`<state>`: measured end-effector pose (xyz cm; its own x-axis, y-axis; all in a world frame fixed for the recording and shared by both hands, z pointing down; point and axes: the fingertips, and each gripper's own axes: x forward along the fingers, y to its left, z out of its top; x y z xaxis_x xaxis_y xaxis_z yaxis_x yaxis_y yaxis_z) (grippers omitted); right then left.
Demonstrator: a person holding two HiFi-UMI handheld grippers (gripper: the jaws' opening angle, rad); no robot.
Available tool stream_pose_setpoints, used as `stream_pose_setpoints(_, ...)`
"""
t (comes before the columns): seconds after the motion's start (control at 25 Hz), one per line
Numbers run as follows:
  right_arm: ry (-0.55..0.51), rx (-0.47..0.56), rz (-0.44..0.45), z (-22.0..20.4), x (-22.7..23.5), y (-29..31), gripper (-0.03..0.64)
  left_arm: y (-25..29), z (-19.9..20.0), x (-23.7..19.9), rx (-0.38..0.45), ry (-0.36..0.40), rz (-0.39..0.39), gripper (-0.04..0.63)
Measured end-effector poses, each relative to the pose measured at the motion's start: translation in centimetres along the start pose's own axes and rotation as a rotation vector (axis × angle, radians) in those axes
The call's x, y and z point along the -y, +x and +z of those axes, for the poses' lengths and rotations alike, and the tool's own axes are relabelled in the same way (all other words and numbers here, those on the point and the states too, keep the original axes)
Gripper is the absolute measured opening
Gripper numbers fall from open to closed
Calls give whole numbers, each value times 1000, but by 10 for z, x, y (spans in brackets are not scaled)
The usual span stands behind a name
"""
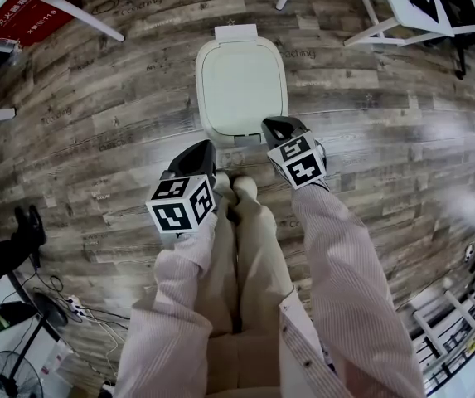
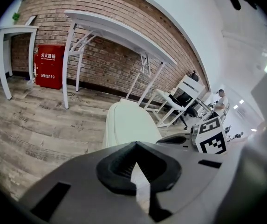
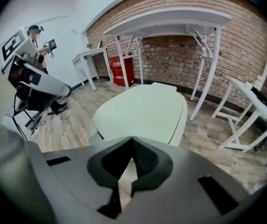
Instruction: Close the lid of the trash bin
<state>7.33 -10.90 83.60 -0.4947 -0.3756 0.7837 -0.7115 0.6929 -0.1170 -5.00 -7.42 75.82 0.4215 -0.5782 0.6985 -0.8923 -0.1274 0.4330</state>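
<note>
The head view hangs high above the floor (image 1: 96, 131) and looks almost straight down. The bin (image 1: 241, 85) lies at its top centre, with the left gripper (image 1: 203, 149) and right gripper (image 1: 275, 127) just beneath.

The left gripper view sits low, off the bin's near left corner. It faces along its own jaws toward the brick wall (image 2: 110, 55), and the right gripper shows at its right.

The right gripper view sits closer, over the bin's near edge, and faces the same wall with the left gripper at its left edge.

All three views share the bin and the red box (image 2: 49, 66).
</note>
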Motion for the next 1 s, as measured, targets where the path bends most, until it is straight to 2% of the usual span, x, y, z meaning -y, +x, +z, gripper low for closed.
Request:
stream_pose_setpoints(0.28,-67,-98,24,-1,-4,1,5,7,-2,5,-2,-3,-10,-6)
stream_pose_setpoints(0.56,-92,-166,-23,-2,-3,1,5,13,-2,14,-7,-3,-27,-6)
stream_pose_setpoints(1.0,-78,-191,-18,-1,-4,2,5,7,3,13,-14,-6,-19,-6)
